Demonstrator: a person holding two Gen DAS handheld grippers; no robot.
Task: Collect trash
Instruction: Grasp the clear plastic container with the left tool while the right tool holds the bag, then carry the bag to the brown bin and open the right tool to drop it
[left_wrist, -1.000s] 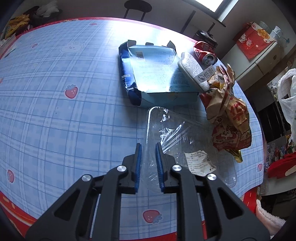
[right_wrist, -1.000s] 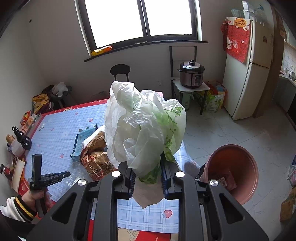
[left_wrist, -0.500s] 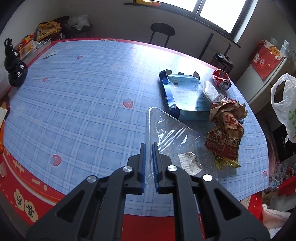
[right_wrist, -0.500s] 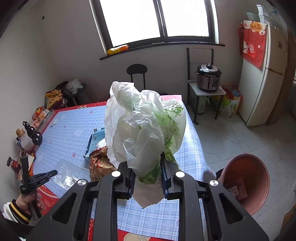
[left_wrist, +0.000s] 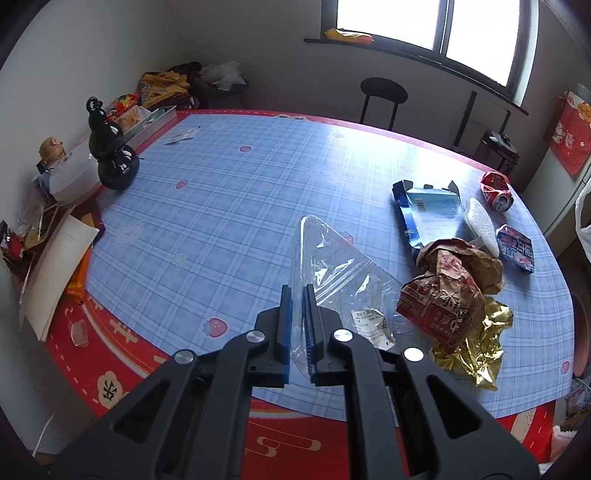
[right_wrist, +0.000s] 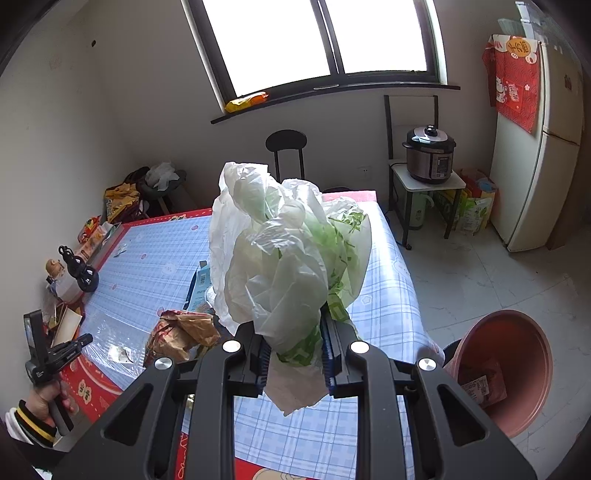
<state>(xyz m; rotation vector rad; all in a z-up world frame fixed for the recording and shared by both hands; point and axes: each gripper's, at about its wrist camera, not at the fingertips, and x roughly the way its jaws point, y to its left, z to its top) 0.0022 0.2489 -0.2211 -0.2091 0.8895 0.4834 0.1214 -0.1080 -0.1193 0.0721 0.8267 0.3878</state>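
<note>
Clear plastic wrapper (left_wrist: 334, 284) sits pinched at its near edge between the almost-closed jaws of the left gripper (left_wrist: 297, 295), its far end trailing over the counter (left_wrist: 221, 221). Right gripper (right_wrist: 293, 334) has its jaws clamped on a crumpled white-green plastic bag (right_wrist: 284, 258). Farther right on the floor stands a reddish bin (right_wrist: 509, 369).
</note>
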